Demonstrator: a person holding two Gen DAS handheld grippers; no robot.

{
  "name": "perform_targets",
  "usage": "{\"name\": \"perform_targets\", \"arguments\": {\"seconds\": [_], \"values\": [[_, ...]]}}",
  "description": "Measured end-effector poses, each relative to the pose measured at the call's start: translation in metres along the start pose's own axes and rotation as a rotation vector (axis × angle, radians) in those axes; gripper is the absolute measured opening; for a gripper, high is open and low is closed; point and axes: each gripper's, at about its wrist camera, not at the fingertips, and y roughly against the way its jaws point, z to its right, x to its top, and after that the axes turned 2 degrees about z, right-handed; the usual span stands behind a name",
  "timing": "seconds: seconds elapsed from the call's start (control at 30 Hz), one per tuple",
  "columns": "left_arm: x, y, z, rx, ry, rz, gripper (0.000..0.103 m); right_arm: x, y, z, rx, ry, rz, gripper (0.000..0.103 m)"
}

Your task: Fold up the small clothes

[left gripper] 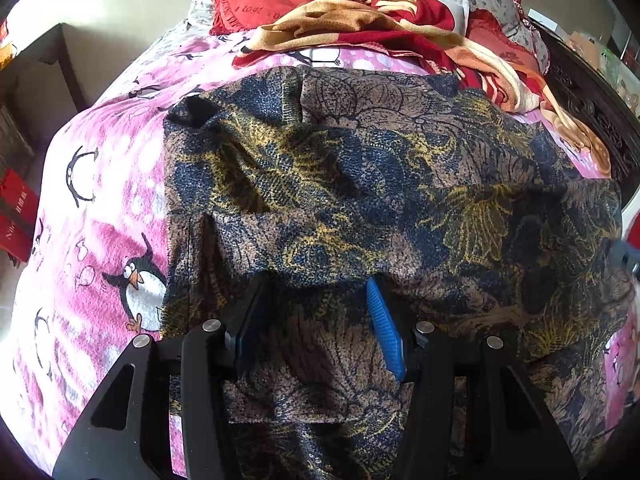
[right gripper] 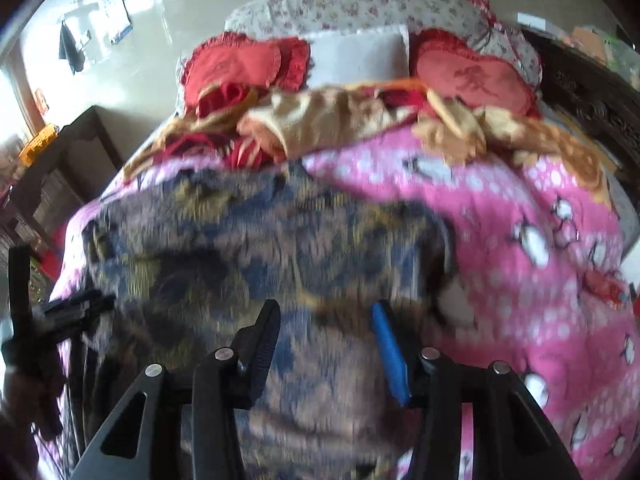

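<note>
- The patterned garment (left gripper: pixel 360 184), dark blue with tan and yellow leaf print, lay spread on the bed, covering most of the near part of the pink penguin blanket (left gripper: pixel 100 200).
- Its cloth was rumpled, with a raised fold running across the middle and a dark opening at its far left corner in the left wrist view.
- In the right wrist view the same garment (right gripper: pixel 260 248) was blurred, and its right edge lay against bare pink blanket (right gripper: pixel 520 248).
- The left tool (left gripper: pixel 316 300) hung just over the garment's near part, its fingers apart, one black and one with a blue ribbed pad (left gripper: pixel 384 332); a fold of cloth lay over both tips, and nothing showed pressed between the pads.
- The right tool (right gripper: pixel 324 320) also stood with its fingers apart above the garment, cloth showing in the gap; whether the tips touched the cloth could not be told through the blur.
- The left tool (right gripper: pixel 76 312) showed at the left edge of the right wrist view, near the garment's left side.
- Beyond the garment lay a crumpled tan and red blanket (left gripper: pixel 380 28), and behind it red heart-shaped cushions (right gripper: pixel 236 68) and a white pillow (right gripper: pixel 360 56) against a floral bedcover (right gripper: pixel 360 4).
- A dark wooden cabinet (right gripper: pixel 68 168) stood left of the bed, and a dark carved bed frame (left gripper: pixel 592 104) ran along its right side.
</note>
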Motion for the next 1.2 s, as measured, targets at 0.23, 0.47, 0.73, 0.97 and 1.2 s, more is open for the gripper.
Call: {"name": "perform_targets", "arguments": {"seconds": [0.23, 0.47, 0.73, 0.97, 1.2], "values": [[-0.008, 0.012, -0.007, -0.034, 0.038, 0.017, 0.051, -0.015, -0.021, 0.024, -0.005, -0.063, -0.075, 0.046], [-0.037, 0.056, -0.023, -0.083, 0.05, 0.01, 0.051, -0.029, 0.047, 0.048, 0.047, -0.137, -0.009, 0.053], [-0.103, 0.1, -0.042, -0.069, 0.053, -0.043, 0.051, -0.091, 0.107, 0.076, 0.086, -0.158, -0.091, 0.065], [-0.164, 0.136, -0.048, -0.09, 0.042, -0.095, 0.051, -0.156, 0.132, 0.069, 0.097, -0.112, -0.18, 0.065], [-0.214, 0.16, -0.057, -0.073, 0.025, -0.146, 0.051, -0.219, 0.142, 0.06, 0.131, -0.094, -0.222, 0.065]]}}
